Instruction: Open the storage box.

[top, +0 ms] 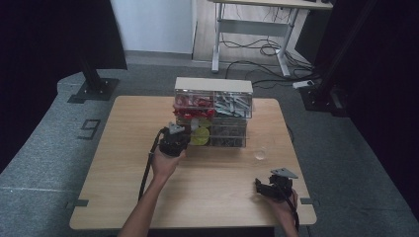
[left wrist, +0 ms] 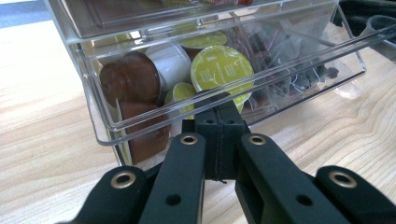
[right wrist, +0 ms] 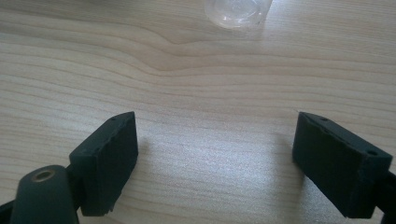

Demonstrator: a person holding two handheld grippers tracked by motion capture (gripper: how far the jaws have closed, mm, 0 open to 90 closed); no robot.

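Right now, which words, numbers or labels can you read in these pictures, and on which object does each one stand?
"9": large dark figure on the grey floor, left of the table; it could also be another mark.
Print on the yellow-green capsule lid in the clear drawer: too small and blurred to read.
Nothing else legible on the organizer, the clear cup, or either gripper.
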